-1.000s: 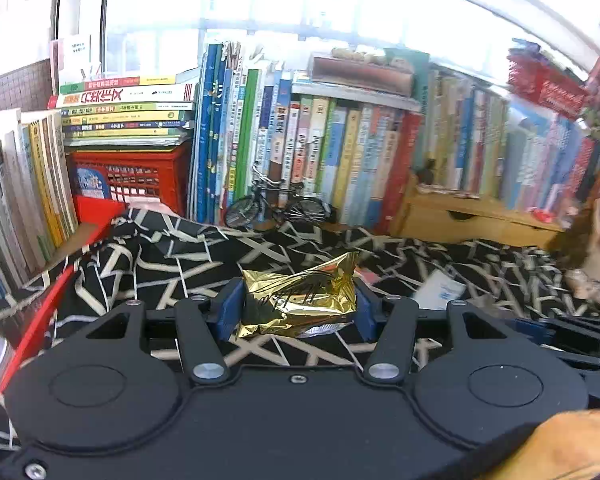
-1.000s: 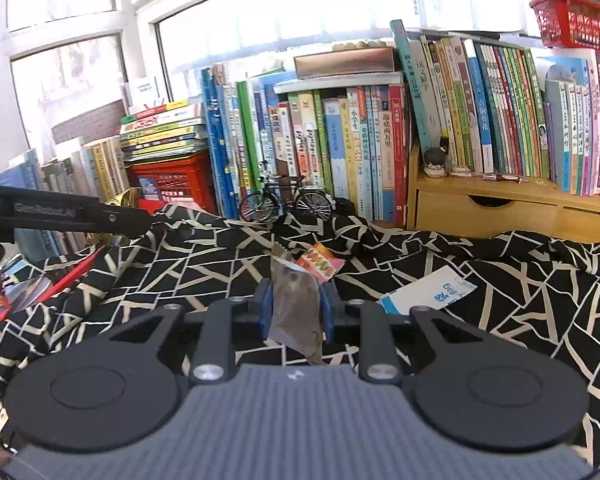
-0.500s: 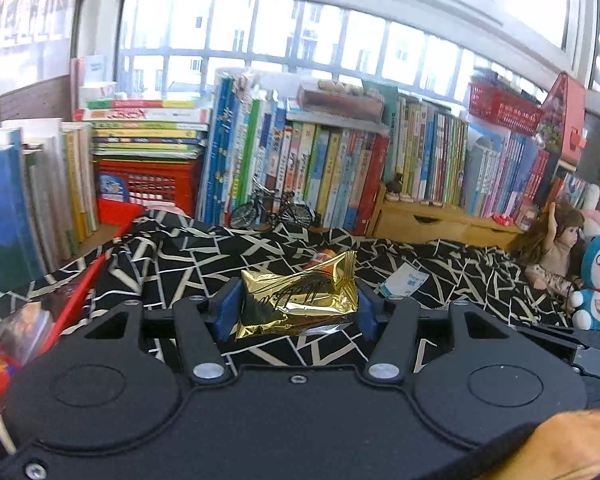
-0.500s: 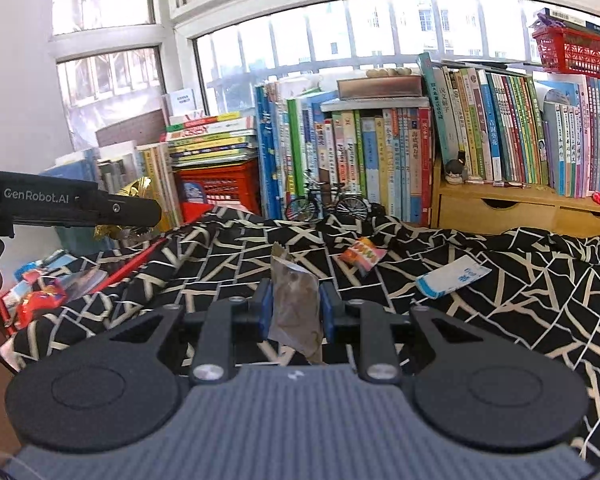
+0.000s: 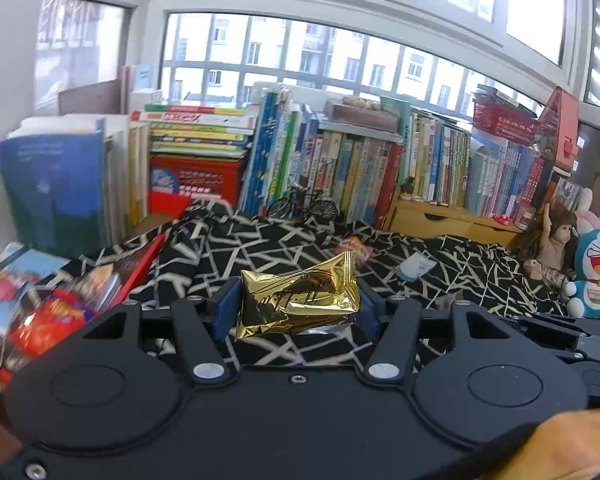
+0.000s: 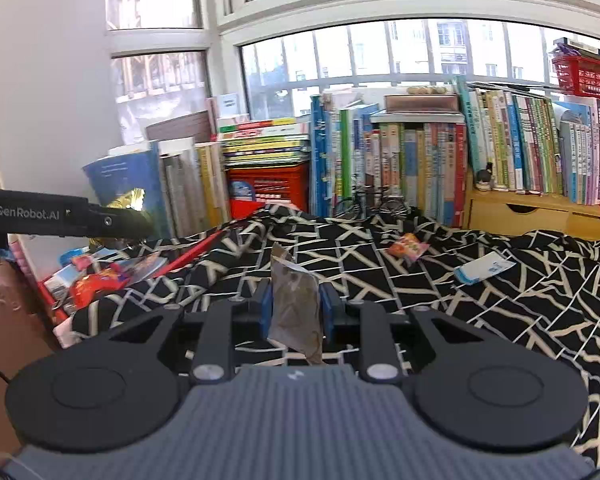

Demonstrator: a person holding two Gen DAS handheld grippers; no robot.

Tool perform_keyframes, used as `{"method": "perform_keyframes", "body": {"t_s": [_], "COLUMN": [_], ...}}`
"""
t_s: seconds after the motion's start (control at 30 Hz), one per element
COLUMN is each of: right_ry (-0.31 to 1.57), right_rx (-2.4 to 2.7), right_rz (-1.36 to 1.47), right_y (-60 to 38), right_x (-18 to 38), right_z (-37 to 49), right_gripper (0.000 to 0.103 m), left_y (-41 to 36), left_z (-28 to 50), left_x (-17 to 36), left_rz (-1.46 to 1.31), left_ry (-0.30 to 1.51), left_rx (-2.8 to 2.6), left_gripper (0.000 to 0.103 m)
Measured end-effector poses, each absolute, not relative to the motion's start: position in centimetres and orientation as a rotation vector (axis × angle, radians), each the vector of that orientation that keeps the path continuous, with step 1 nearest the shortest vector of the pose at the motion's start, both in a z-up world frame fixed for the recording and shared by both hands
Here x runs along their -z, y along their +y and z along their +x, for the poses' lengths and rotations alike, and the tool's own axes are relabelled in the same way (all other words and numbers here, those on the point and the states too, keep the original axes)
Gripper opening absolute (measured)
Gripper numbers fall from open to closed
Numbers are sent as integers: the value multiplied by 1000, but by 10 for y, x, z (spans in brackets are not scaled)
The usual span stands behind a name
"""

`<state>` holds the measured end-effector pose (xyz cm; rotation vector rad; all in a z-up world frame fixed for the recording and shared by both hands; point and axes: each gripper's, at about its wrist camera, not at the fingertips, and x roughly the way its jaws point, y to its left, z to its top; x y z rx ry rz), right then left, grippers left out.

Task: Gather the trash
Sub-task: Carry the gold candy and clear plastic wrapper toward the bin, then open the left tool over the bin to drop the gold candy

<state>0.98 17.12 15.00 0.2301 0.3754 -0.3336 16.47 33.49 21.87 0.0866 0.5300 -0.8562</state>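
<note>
My left gripper (image 5: 298, 306) is shut on a gold foil wrapper (image 5: 296, 298), held crosswise between its blue pads above the black-and-white patterned cloth (image 5: 260, 248). In the right wrist view my right gripper (image 6: 295, 310) is shut on a grey-brown crumpled wrapper (image 6: 296, 306) that stands upright between the pads. The left gripper's arm (image 6: 60, 218) shows at the left of that view with the gold wrapper (image 6: 128, 200) at its tip. An orange-pink snack packet (image 6: 408, 249) and a white-blue paper slip (image 6: 482, 270) lie on the cloth farther back.
Rows of books (image 6: 420, 160) and a red crate (image 6: 268, 188) line the window side. A small model bicycle (image 6: 370, 202) stands before them. A wooden drawer unit (image 6: 540, 216) sits at right. Colourful magazines (image 6: 112, 272) lie left of the cloth. Dolls (image 5: 592, 272) sit at far right.
Both grippers have pulled back from the bookshelf and risen a little, each keeping its wrapper. More of the cloth, the windows and the magazines at left have come into view.
</note>
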Motion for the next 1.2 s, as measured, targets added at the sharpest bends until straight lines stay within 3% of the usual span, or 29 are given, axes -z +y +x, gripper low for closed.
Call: {"method": "perform_keyframes", "body": {"t_s": [0.5,1.2], "right_ry": [425,661], "right_rx": [243,-31], "right_rz": [212,120], "right_y": [258,351], "right_x": [-140,-76], "right_z": [6,6], "right_gripper": [32,32], "left_y": [423,490], "left_z": [142,111], "left_x": [-190,-56], "left_rz": [152,224], "left_ry": [642,962], "left_rx": [764,584], "left_gripper": [57,54]}}
